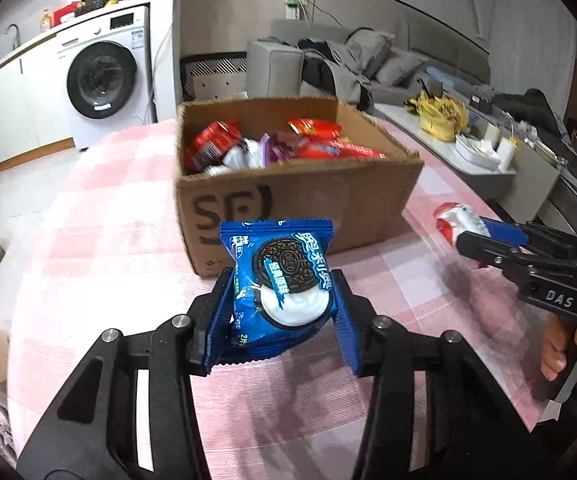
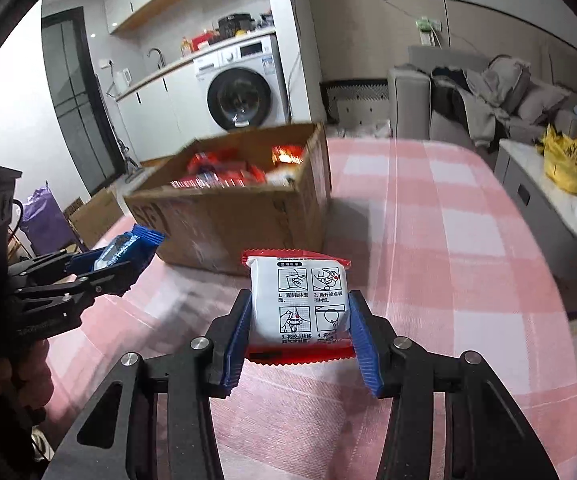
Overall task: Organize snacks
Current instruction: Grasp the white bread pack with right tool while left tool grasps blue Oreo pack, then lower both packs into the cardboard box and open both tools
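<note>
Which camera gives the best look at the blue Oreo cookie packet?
The left wrist view: the blue Oreo cookie packet faces the lens, its label readable, clamped in the left gripper. The right wrist view shows it only side-on at the left edge.

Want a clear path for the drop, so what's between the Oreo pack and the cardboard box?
Nothing but bare pink checked tablecloth. In the left wrist view, the Oreo pack in the left hand-held gripper sits just short of the cardboard box.
</note>
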Demonstrator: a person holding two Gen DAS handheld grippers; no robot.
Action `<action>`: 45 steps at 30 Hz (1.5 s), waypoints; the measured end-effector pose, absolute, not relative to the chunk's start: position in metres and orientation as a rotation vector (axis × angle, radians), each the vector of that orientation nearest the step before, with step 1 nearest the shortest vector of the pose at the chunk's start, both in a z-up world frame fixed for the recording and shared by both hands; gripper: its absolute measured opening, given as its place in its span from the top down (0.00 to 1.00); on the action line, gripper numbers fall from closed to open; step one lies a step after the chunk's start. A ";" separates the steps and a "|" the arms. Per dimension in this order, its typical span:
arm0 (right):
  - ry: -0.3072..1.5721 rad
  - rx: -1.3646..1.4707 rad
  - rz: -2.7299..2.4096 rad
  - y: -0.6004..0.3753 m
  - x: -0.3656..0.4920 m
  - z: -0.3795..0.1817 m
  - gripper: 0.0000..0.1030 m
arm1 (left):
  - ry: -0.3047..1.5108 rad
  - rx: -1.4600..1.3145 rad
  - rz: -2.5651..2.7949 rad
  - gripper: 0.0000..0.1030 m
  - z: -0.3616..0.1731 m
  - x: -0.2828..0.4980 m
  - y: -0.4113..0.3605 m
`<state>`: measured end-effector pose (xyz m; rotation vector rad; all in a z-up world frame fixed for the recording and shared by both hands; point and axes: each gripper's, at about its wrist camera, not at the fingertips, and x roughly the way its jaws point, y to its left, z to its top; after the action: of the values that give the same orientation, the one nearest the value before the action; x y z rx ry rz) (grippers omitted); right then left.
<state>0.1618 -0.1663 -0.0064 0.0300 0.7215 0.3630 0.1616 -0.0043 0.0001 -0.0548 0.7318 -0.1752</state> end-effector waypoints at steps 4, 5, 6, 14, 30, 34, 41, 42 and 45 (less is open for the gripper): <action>0.679 0.027 0.379 -0.163 0.158 0.012 0.54 | 0.694 -0.060 -0.158 0.58 0.021 0.154 0.011; 0.669 0.030 0.384 -0.162 0.158 0.016 0.54 | 0.682 -0.065 -0.156 0.58 0.026 0.153 0.015; 0.663 0.035 0.393 -0.161 0.158 0.021 0.54 | 0.673 -0.069 -0.151 0.58 0.031 0.151 0.018; 0.606 0.042 0.424 -0.150 0.170 0.050 0.54 | 0.617 -0.075 -0.122 0.58 0.064 0.148 0.040; 0.562 0.050 0.473 -0.127 0.231 0.074 0.54 | 0.572 -0.055 -0.073 0.58 0.084 0.210 0.043; 0.564 0.059 0.484 -0.121 0.247 0.074 0.54 | 0.574 -0.054 -0.068 0.58 0.082 0.235 0.041; 0.586 0.078 0.484 -0.119 0.276 0.064 0.54 | 0.583 -0.048 -0.067 0.58 0.075 0.273 0.040; 0.590 0.079 0.484 -0.118 0.280 0.062 0.54 | 0.588 -0.046 -0.064 0.58 0.073 0.280 0.039; 0.602 0.079 0.486 -0.117 0.291 0.056 0.54 | 0.600 -0.045 -0.066 0.58 0.067 0.298 0.038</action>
<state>0.2911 -0.1175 0.0565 0.0795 0.6015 0.4861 0.2981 0.0376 0.0671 -0.0454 0.6000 -0.0664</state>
